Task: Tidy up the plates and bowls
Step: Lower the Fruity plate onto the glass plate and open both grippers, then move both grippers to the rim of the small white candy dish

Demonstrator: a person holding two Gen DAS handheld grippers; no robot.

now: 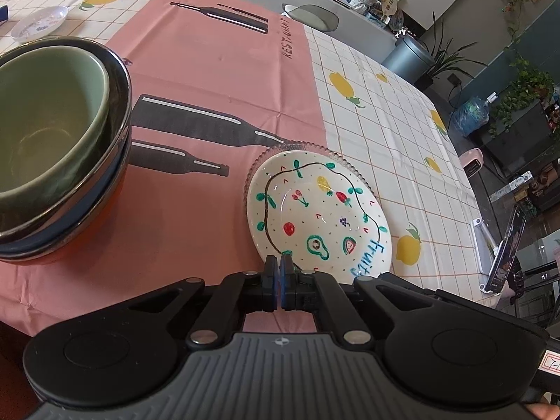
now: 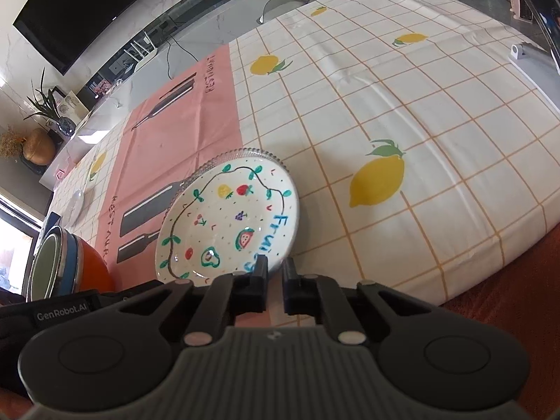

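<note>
A white plate painted with fruits [image 1: 316, 215] rests on a clear glass plate [image 1: 280, 148] on the table; both show in the right wrist view too, the fruit plate [image 2: 227, 220] and the glass rim [image 2: 241, 154]. A stack of bowls, green inside dark, blue and orange ones [image 1: 52, 147], stands at the left, also seen in the right wrist view [image 2: 66, 262]. My left gripper [image 1: 279, 262] is shut and empty at the fruit plate's near edge. My right gripper [image 2: 274, 266] is slightly open, its fingers astride the fruit plate's near rim.
A small white saucer [image 1: 38, 21] lies at the far left of the table. A phone on a stand [image 1: 504, 248] sits at the right table edge. The cloth is pink with bottle prints and white with lemons [image 2: 378, 178].
</note>
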